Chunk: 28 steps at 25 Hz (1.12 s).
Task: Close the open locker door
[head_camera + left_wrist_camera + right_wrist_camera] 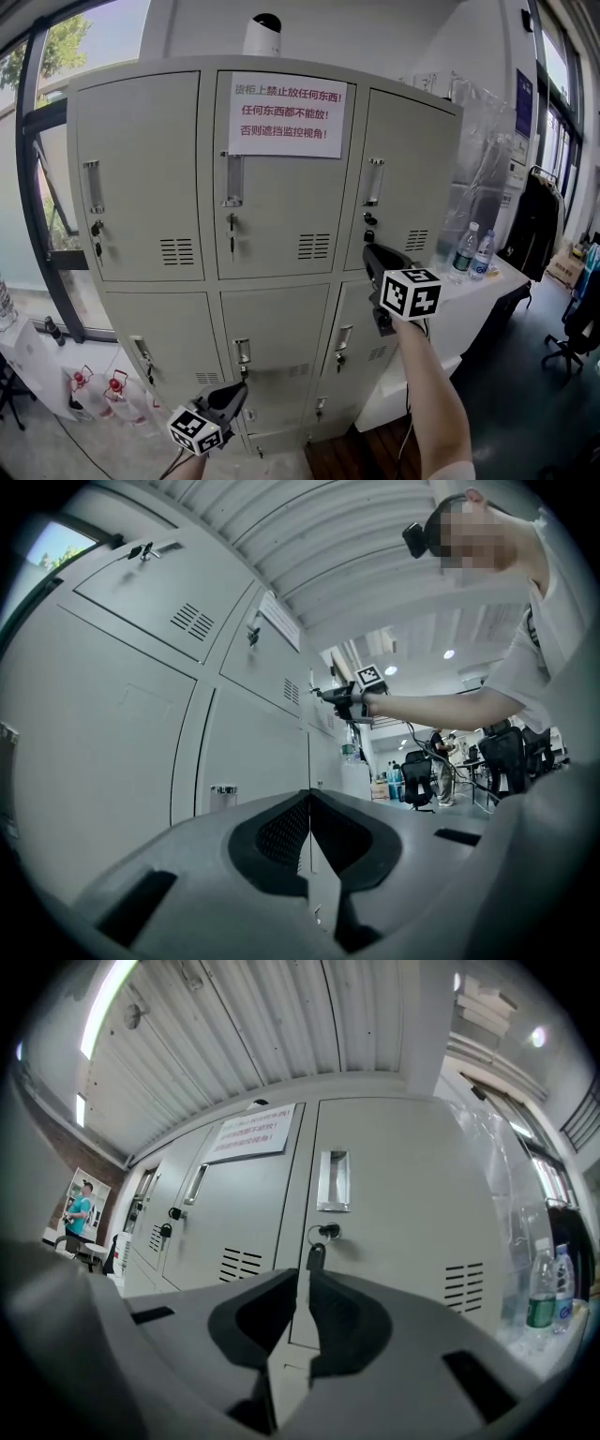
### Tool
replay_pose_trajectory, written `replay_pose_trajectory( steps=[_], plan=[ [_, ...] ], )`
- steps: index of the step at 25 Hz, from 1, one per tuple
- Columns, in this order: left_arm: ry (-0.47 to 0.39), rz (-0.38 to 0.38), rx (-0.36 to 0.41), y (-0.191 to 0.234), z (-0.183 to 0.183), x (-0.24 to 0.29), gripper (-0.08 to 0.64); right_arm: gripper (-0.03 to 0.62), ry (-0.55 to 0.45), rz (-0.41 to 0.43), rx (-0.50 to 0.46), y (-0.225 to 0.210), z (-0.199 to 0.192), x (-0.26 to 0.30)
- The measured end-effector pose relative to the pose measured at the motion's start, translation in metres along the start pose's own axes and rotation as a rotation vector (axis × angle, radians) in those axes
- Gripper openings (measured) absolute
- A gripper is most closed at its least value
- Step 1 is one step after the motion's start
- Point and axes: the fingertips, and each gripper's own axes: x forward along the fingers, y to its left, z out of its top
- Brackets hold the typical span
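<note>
The grey locker cabinet (pixel 272 234) fills the head view, and every door I can see lies flush with its frame. My right gripper (pixel 368 253) is raised to the lower edge of the top right door (pixel 408 169), just under its lock. In the right gripper view the jaws (pixel 305 1274) point at that door's lock, where a key (pixel 316 1255) hangs; only a thin slit parts them and nothing is in it. My left gripper (pixel 240 388) hangs low before the bottom doors, its jaws (pixel 308 794) shut and empty.
A paper notice (pixel 286 114) is stuck on the top middle door and a white camera (pixel 263 35) stands on the cabinet. A white table (pixel 487 291) to the right carries two water bottles (pixel 466 251). Red items (pixel 117 384) sit on the floor at the left.
</note>
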Motion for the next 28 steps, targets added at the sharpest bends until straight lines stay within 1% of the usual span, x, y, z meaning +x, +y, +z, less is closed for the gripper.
replay_pose_trajectory(
  steps=[5, 6, 9, 10, 12, 15, 20, 23, 28],
  plan=[
    [-0.009, -0.013, 0.004, -0.007, 0.006, -0.002, 0.008, 0.020, -0.025, 0.001, 0.026, 0.007, -0.014, -0.047],
    [-0.014, -0.016, -0.008, -0.009, 0.008, -0.003, 0.008, 0.018, -0.019, 0.003, 0.025, 0.010, -0.020, -0.058],
    [-0.046, -0.026, -0.076, -0.016, 0.017, -0.005, 0.008, 0.015, 0.008, 0.004, 0.007, 0.021, -0.045, -0.092],
    [-0.053, -0.030, -0.083, -0.018, 0.021, -0.006, 0.008, 0.014, 0.014, 0.000, -0.002, 0.025, -0.054, -0.104],
    [-0.057, -0.032, -0.067, -0.023, 0.027, -0.007, 0.008, 0.012, 0.021, -0.012, -0.011, 0.033, -0.075, -0.129],
    [-0.056, -0.040, -0.043, -0.029, 0.034, -0.006, 0.008, 0.012, 0.021, -0.031, 0.013, 0.046, -0.107, -0.164],
    [-0.035, -0.048, -0.014, -0.041, 0.030, -0.005, 0.008, 0.011, 0.065, -0.070, 0.021, 0.061, -0.160, -0.203],
    [-0.034, -0.050, -0.022, -0.045, 0.030, -0.002, 0.008, 0.012, 0.072, -0.075, 0.047, 0.066, -0.173, -0.211],
    [-0.039, -0.055, -0.027, -0.053, 0.030, 0.000, 0.008, 0.011, 0.072, -0.071, 0.052, 0.070, -0.175, -0.217]
  ],
)
